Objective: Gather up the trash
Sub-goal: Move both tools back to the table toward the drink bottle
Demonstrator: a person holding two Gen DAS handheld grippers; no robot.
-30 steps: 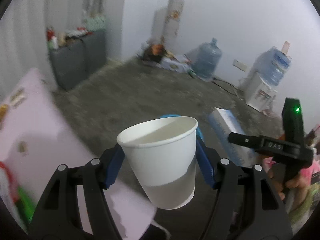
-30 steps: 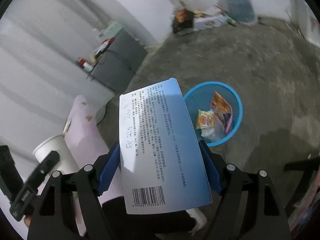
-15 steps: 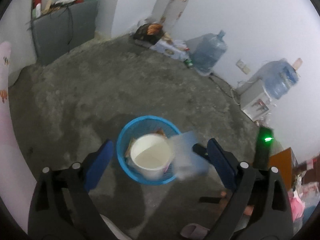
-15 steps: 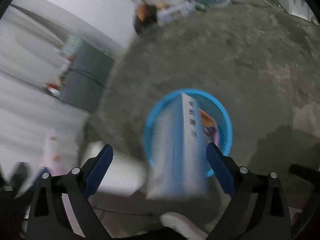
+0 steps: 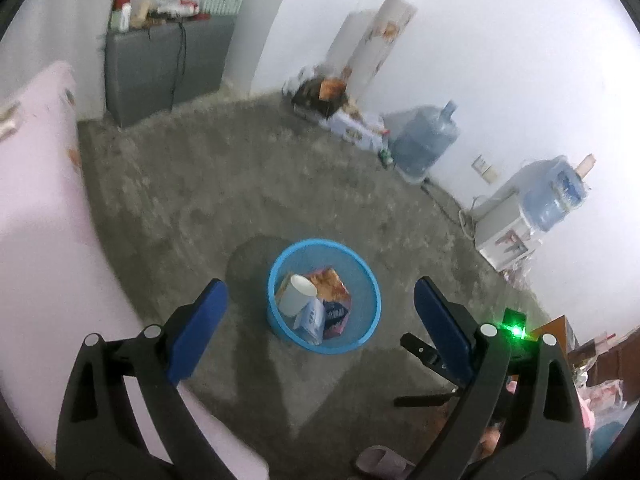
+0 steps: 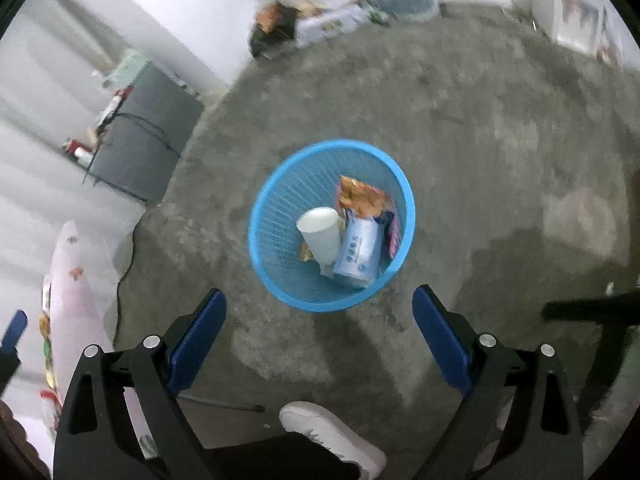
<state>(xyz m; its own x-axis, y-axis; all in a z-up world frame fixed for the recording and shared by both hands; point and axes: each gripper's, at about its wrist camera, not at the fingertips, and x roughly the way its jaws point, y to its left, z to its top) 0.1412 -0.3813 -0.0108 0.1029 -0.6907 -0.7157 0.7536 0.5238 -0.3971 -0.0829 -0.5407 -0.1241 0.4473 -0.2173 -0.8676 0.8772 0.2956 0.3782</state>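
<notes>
A blue mesh waste basket point(image 5: 362, 280) point(image 6: 280, 200) stands on the concrete floor below both grippers. Inside it lie a white paper cup point(image 5: 297, 294) point(image 6: 321, 232), a light blue box point(image 6: 357, 254) point(image 5: 312, 318) and orange snack wrappers point(image 6: 362, 196) point(image 5: 330, 282). My left gripper point(image 5: 318, 312) hangs above the basket, open, with nothing between its blue pads. My right gripper point(image 6: 319, 320) is open too, empty, above the basket's near rim. In the left wrist view the right gripper's body point(image 5: 514, 330) with a green light shows at the lower right.
A pink-covered table point(image 5: 40, 220) point(image 6: 72, 288) lies to the left. A grey cabinet point(image 5: 160, 64) stands at the back wall. Water bottles point(image 5: 426, 140), a dispenser point(image 5: 508, 232) and boxes point(image 5: 352, 128) line the far wall. A person's white shoe point(image 6: 332, 434) is near the bottom.
Both grippers opened and let go: the paper cup and the blue box fell into the basket and now lie there. Both hands tipped down over the basket.
</notes>
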